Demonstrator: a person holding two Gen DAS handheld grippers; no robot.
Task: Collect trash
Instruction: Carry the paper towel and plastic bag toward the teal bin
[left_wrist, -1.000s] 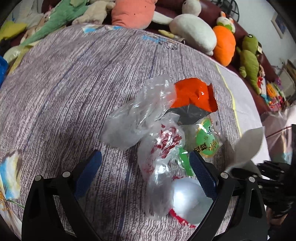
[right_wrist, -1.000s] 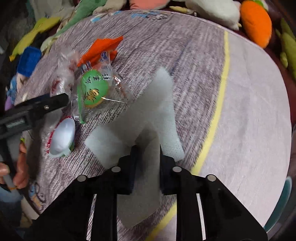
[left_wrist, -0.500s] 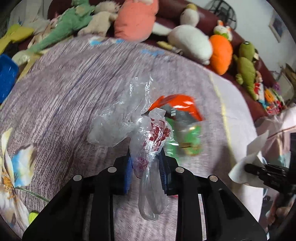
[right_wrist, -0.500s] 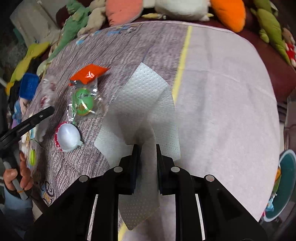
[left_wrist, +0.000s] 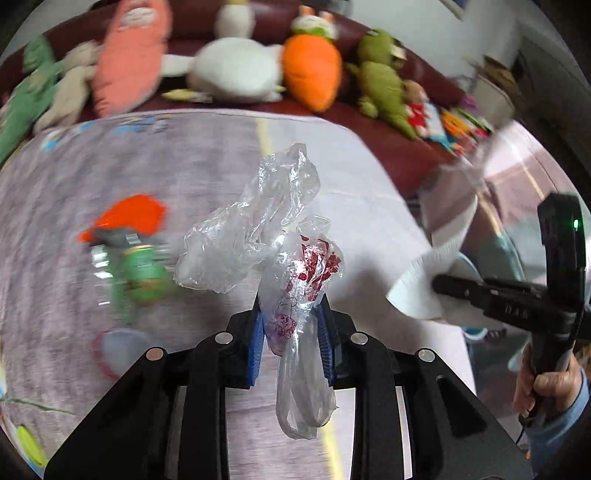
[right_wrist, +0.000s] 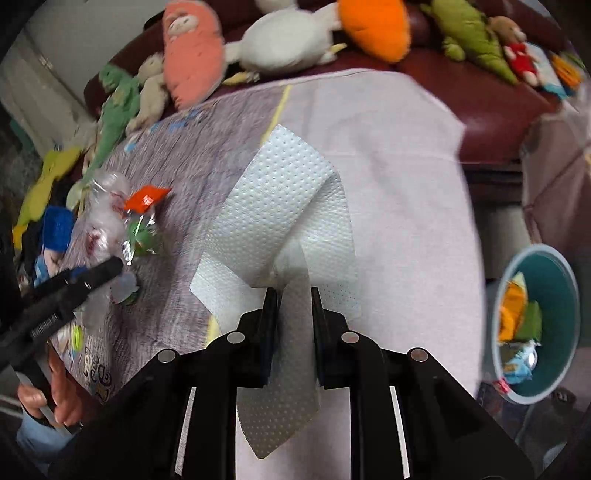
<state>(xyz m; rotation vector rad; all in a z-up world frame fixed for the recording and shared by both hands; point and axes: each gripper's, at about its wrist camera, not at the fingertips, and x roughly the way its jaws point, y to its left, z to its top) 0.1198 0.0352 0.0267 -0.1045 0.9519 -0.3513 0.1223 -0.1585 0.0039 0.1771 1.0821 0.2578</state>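
Observation:
My left gripper (left_wrist: 291, 306) is shut on a crumpled clear plastic bag (left_wrist: 266, 221) with red print, lifted above the table. My right gripper (right_wrist: 293, 295) is shut on a white embossed paper towel (right_wrist: 280, 206), also held in the air. That towel (left_wrist: 424, 288) and the right gripper show at the right of the left wrist view. On the tablecloth lie an orange wrapper (left_wrist: 129, 214), a green snack packet (left_wrist: 140, 273) and a white cup-shaped lid (left_wrist: 118, 347). A teal trash bin (right_wrist: 535, 328) with wrappers inside stands on the floor at the right.
Several plush toys, among them an orange carrot (left_wrist: 312, 70) and a white one (left_wrist: 236, 72), line a dark red sofa (right_wrist: 491, 107) behind the table. A hand (left_wrist: 550, 384) grips the right tool's handle. The tablecloth's pale part (right_wrist: 399, 177) lies towards the bin.
The left gripper closed on the plastic bag and lifted it. Both grippers swung right and up, so the remaining trash slid left in view and the teal bin came into sight.

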